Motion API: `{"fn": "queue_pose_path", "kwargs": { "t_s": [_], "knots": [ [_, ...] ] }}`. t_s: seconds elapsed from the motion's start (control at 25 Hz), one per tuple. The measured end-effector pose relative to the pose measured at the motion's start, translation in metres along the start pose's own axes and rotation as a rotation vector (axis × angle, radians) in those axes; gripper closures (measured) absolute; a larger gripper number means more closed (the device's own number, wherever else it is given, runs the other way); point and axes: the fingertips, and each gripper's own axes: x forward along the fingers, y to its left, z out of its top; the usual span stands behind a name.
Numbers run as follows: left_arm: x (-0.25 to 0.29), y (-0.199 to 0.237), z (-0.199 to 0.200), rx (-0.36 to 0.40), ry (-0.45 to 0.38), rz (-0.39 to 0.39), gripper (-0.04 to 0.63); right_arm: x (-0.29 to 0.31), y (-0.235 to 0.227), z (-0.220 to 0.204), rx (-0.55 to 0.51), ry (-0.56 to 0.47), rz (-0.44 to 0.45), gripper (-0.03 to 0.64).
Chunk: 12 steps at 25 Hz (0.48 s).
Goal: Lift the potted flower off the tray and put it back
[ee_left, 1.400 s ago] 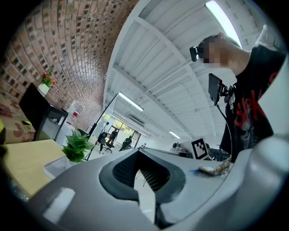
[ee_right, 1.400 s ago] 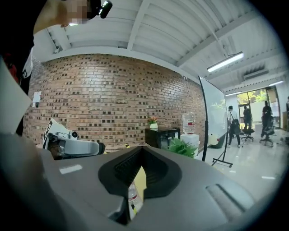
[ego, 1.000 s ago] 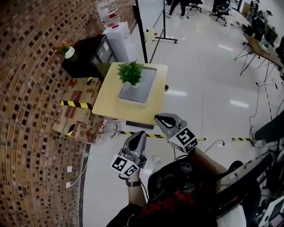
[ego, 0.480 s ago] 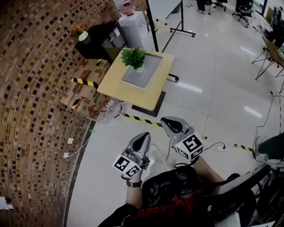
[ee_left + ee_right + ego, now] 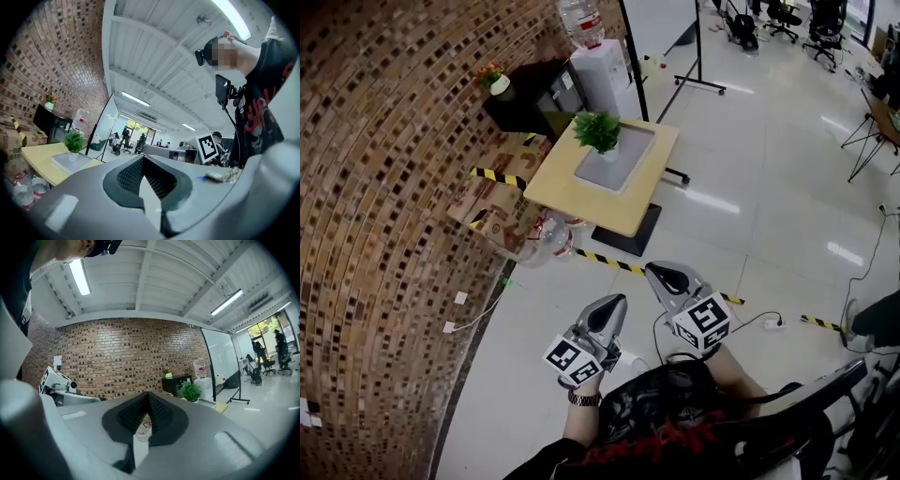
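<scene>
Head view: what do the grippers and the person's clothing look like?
The left gripper and right gripper are grey shells, dark pads, each with a white cube of black square markers. Black shirt with red print; wristwatch on the left wrist.

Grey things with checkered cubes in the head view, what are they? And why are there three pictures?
They are two hand-held grippers, like big tongs. A person holds the left gripper and the right gripper, both shut and empty. The head view comes from a camera on the person's head, looking down. The other two come from cameras riding on each gripper. Ahead stands a wooden table with a grey tray, and a potted flower stands on the tray, far from both grippers.
</scene>
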Motion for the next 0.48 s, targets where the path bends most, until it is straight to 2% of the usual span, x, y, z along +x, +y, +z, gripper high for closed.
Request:
{"fn": "queue_pose_path", "kwargs": {
  "t_s": [0.16,0.36,0.48],
  "knots": [
    [-0.013,-0.012,0.01,0.025,-0.003,-0.059,0.598,-0.003,0.027,0.003,-0.013,-0.005,-0.008,0.615],
    [-0.024,-0.017,0.002,-0.028,0.008,-0.123,0.598,-0.006,0.048,-0.004,-0.016,0.027,-0.015,0.614],
    [-0.024,-0.031,-0.003,-0.023,0.016,-0.186,0.598,-0.014,0.05,-0.008,-0.017,0.034,-0.037,0.615]
  ]
}}
